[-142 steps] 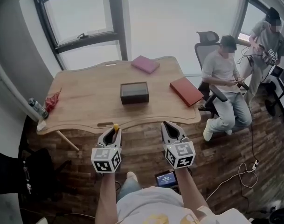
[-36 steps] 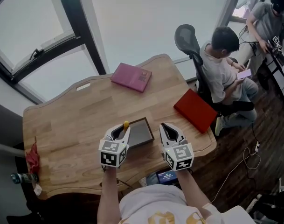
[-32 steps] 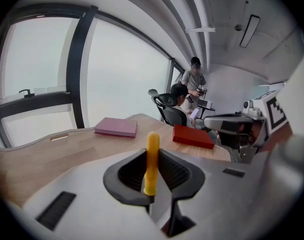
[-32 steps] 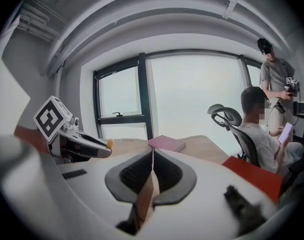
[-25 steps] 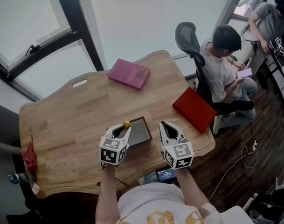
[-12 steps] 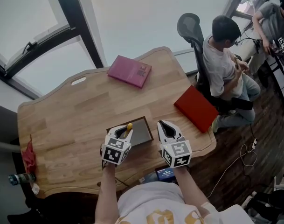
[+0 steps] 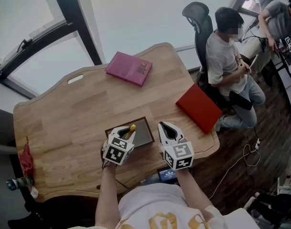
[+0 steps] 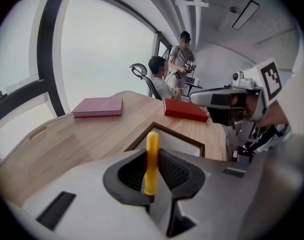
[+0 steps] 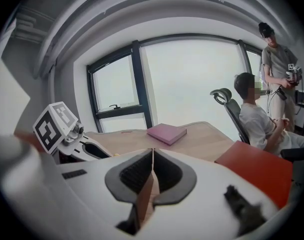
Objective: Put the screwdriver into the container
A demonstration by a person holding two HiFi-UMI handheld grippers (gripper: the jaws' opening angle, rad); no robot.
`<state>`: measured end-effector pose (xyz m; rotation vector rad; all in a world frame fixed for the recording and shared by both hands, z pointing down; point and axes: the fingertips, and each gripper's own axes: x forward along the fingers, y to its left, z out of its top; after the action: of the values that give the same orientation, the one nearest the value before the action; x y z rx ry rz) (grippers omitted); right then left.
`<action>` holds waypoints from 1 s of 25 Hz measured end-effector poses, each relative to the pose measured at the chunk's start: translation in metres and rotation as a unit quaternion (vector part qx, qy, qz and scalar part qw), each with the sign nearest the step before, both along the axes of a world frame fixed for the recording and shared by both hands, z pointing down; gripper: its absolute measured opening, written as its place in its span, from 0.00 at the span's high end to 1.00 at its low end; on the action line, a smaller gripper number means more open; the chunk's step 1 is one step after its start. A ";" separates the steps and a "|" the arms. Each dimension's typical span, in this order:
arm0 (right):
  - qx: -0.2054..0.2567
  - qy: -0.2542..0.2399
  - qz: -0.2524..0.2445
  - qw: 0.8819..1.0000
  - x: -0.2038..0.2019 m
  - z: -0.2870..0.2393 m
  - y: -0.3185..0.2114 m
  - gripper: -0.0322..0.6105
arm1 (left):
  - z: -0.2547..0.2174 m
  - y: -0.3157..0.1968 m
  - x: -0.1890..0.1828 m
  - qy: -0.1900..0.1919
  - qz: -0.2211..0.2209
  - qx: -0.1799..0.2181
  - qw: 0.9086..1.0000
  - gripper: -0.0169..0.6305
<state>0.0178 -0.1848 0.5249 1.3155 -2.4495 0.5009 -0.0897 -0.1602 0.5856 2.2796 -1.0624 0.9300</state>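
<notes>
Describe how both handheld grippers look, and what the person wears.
Both the left gripper and right gripper are light grey shells with dark ribbed pads, each carrying a white cube of black square markers. The person wears a white shirt with yellow print.

Left gripper (image 7: 126,132), clamped on screwdriver (image 7: 132,128): we log it now above the near left corner of the container (image 7: 143,133). At first it hung short of the table (image 7: 64,128), over the floor. In the last half second the yellow handle tips further over the container. Right gripper (image 7: 165,127): likewise advanced from floor to table, just right of the container.
</notes>
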 end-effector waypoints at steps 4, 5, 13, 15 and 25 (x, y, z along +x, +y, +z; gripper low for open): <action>-0.004 -0.006 0.003 1.000 0.002 0.002 -0.001 0.90 | 0.005 -0.001 0.003 -0.006 0.013 -0.002 1.000 0.85; -0.004 -0.009 0.003 1.000 0.002 0.002 -0.001 0.90 | 0.006 0.000 0.004 -0.008 0.017 -0.003 1.000 0.85; -0.013 -0.009 0.007 1.000 0.006 0.010 -0.002 0.90 | 0.017 0.003 0.013 -0.029 0.045 -0.026 0.998 0.85; -0.016 -0.010 0.008 1.000 0.008 0.011 -0.003 0.90 | 0.020 0.003 0.015 -0.031 0.049 -0.032 0.998 0.85; -0.032 -0.011 0.001 0.999 0.009 0.024 -0.006 0.90 | 0.036 0.004 0.023 -0.037 0.067 -0.063 0.995 0.85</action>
<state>0.0265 -0.1908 0.5491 1.2940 -2.4281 0.5933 -0.0667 -0.1558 0.6217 2.2482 -0.8634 1.1105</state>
